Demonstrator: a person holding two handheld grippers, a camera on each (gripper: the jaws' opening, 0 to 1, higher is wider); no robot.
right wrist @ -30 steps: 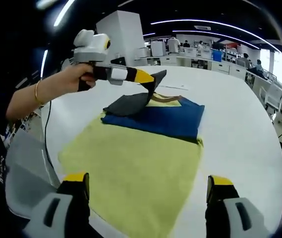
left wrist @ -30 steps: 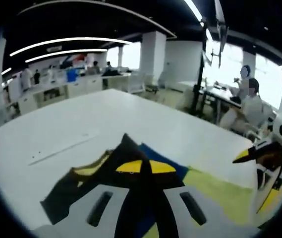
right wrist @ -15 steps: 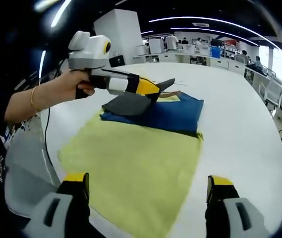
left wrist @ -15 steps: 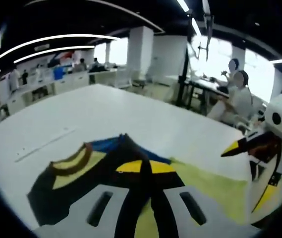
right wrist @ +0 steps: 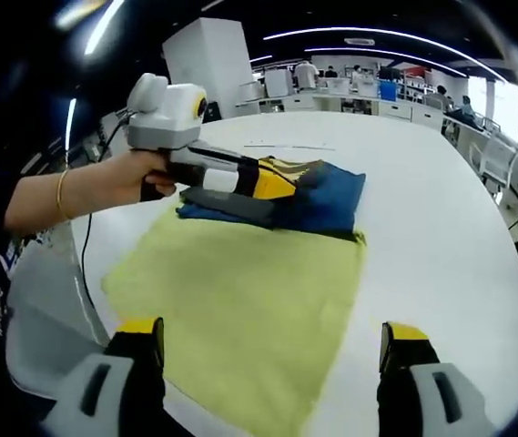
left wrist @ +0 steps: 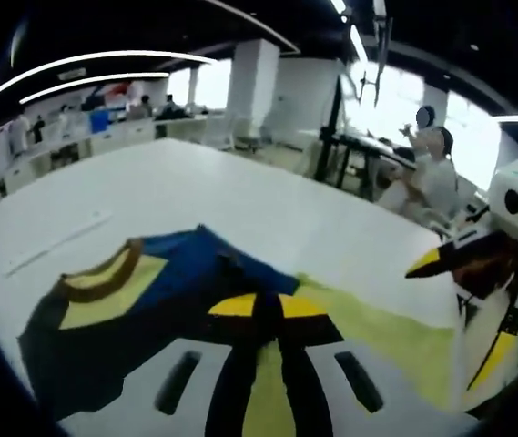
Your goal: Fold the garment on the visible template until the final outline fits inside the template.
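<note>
The left tongs (right wrist: 281,187) pinch a dark fold of the blue garment (right wrist: 327,196), which lies at the yellow template's (right wrist: 240,300) far edge on the white tabletop (right wrist: 441,228). The right tongs (right wrist: 272,350) hover open over the template's near edge.

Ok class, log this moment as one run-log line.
left gripper: shut on garment | right gripper: open | garment on template
</note>
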